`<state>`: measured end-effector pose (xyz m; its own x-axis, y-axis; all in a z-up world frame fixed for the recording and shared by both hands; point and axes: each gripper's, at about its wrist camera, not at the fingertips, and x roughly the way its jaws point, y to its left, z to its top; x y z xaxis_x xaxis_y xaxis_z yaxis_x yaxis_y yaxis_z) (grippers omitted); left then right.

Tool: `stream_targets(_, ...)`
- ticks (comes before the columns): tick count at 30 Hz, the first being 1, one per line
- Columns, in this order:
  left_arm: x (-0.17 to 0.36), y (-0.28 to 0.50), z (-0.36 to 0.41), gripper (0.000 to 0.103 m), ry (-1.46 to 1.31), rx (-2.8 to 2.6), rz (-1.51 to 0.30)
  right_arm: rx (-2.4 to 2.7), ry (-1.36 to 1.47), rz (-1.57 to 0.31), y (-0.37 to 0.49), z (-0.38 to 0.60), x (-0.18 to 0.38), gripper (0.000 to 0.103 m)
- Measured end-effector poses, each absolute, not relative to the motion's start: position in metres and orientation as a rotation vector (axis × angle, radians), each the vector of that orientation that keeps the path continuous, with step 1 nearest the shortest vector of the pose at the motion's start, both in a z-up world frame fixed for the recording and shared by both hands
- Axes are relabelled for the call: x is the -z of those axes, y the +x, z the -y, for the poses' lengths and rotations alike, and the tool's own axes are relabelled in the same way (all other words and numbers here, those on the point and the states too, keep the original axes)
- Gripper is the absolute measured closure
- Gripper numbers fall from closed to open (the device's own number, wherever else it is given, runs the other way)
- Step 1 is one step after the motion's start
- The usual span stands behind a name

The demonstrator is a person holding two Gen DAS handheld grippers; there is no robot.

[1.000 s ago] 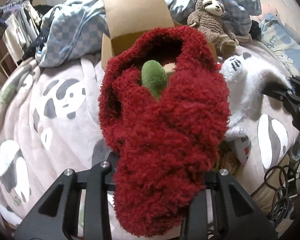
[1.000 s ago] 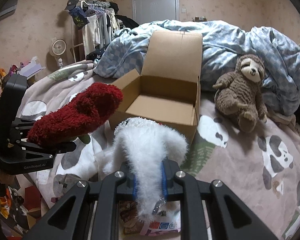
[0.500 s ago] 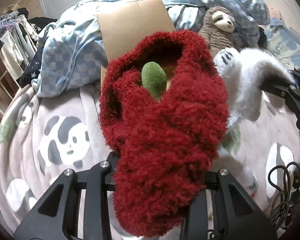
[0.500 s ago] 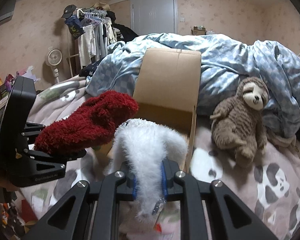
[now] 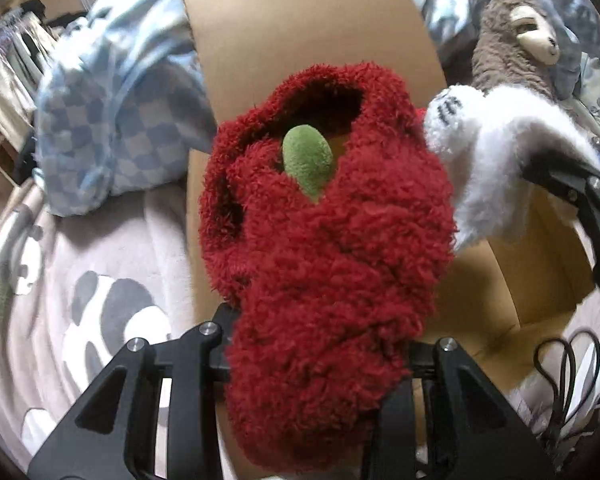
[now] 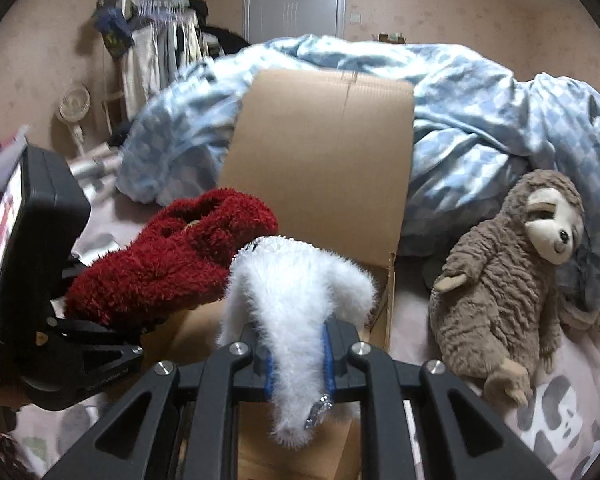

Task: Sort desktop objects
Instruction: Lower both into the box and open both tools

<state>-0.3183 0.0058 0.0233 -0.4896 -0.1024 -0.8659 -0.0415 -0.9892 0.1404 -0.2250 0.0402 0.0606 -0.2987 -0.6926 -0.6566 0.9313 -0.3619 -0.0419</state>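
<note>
1. While you hold the left hand-held gripper (image 5: 320,364) clamped on the fuzzy red slipper (image 5: 328,248), the slipper fills the middle of the left wrist view, its opening turned away from you with a green tab (image 5: 307,160) showing inside.
2. Your right hand-held gripper (image 6: 298,356) is pinched tight on the white fluffy slipper (image 6: 296,300), whose toe droops forward past the blue pads.
3. Both slippers hang side by side over the open cardboard box (image 6: 324,184), the red one to the left of the white one; in the left wrist view the white slipper (image 5: 496,168) almost touches the red one's right side.
4. The box sits on the bed, on a grey blanket with panda prints (image 5: 100,280), and its tall back flap (image 5: 308,32) stands upright behind the slippers.
5. Right of the box, a brown sloth plush (image 6: 508,272) lies on the blanket, leaning against the blue checked duvet (image 6: 480,112) heaped behind the box.
6. Farther back you can see a clothes rack (image 6: 156,36), a small fan (image 6: 74,104) and a closed door (image 6: 296,0) along the pink wall.
</note>
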Motion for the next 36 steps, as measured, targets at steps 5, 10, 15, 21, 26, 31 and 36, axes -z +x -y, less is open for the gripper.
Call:
stream_targets(5,-0.005,-0.338,-0.009,0.071,1.618,2.643,0.248,1.833,0.738,-0.51,-0.238,-0.017,-0.045,0.086)
stream_targets(10,0.005,-0.347,-0.01,0.061,1.629,2.626,0.258,1.836,0.75,-0.58,-0.242,0.001,-0.035,0.079)
stream_targets(15,0.001,-0.346,-0.017,0.044,1.644,2.6,0.283,1.897,0.71,-0.597,-0.24,0.001,-0.038,0.019)
stream_targets(21,-0.013,-0.333,-0.03,0.034,1.595,2.602,0.347,1.904,0.696,-0.634,-0.232,-0.003,-0.051,0.019)
stream_targets(26,-0.027,-0.315,-0.035,0.033,1.584,2.603,0.372,1.899,0.7,-0.634,-0.228,-0.017,-0.064,0.019)
stream_targets(31,-0.054,-0.296,-0.033,0.033,1.561,2.617,0.361,1.901,0.696,-0.623,-0.217,-0.039,-0.08,0.019)
stream_targets(36,-0.077,-0.272,-0.04,0.03,1.543,2.615,0.383,1.916,0.655,-0.637,-0.201,-0.066,-0.099,0.019)
